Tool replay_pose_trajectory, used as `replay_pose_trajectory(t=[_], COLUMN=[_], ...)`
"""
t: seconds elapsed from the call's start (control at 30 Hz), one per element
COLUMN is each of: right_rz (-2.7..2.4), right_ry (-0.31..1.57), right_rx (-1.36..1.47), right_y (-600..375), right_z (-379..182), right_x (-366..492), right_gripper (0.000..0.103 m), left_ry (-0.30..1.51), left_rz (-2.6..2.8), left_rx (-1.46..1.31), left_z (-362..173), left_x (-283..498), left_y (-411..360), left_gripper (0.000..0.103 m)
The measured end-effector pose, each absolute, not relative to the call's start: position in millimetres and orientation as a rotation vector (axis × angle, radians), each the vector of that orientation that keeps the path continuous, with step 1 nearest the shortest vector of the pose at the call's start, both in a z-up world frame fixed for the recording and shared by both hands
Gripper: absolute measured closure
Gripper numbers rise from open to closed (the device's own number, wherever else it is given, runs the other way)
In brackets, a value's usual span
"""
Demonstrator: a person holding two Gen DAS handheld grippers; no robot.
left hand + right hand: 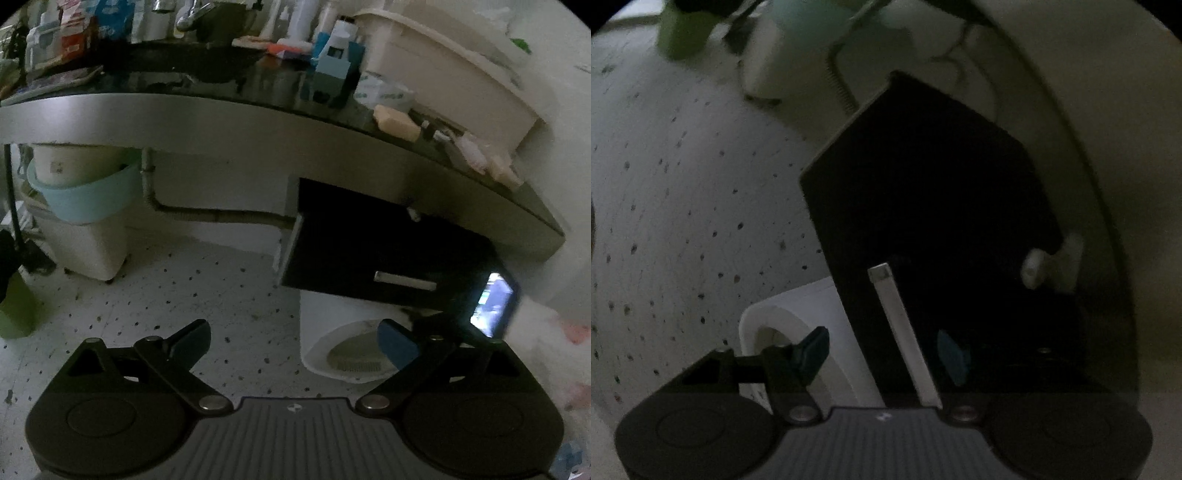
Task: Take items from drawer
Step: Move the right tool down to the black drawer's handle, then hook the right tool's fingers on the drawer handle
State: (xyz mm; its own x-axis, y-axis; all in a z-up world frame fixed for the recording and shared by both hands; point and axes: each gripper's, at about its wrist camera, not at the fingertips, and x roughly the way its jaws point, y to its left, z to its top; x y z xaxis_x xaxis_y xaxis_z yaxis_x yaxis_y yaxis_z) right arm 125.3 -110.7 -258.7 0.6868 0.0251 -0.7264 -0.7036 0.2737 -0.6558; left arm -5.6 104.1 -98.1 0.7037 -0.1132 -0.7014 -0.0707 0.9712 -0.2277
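drawers: one, black-fronted [388, 254]; drawer handles: one, silver bar [405, 280]
grippers: two; left gripper [293, 341], right gripper [882, 349]
basins under the counter: one, pale blue [86, 199]
soap bars on the counter: one, cream [396, 122]
lit phone screens: one [493, 304]
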Motion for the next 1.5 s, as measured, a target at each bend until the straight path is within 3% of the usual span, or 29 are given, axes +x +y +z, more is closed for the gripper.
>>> replay_pose_trajectory(t=[0.73,0.8,0.9,1.5], right_rz=[0.670,0.692,0.709,0.671], right_ry=[0.716,0.740,0.750,0.813], right_rx=[-1.487,-1.483,-1.485,-1.297], right_y=[-106.5,-105.5,-106.2,-103.2], right_z=[-321.6,-324.2,-327.8,-323.2], right_x=[170.9,172.6,170.7,181.3], right_gripper=[0.047,0.035,0.028,0.024], left_ry=[0.829,0.827,0.815,0.835], left_rz=[-0.001,0.005,0.005,0.005], left_rx=[-0.252,-0.238,-0.228,-0.238], left_z=[-109.6,-109.0,-106.0,-105.5], left_x=[14.0,13.8,15.5,21.6], left_y=[95.1,93.7,93.3,91.3], left_gripper=[0.005,0.005,0.005,0.005])
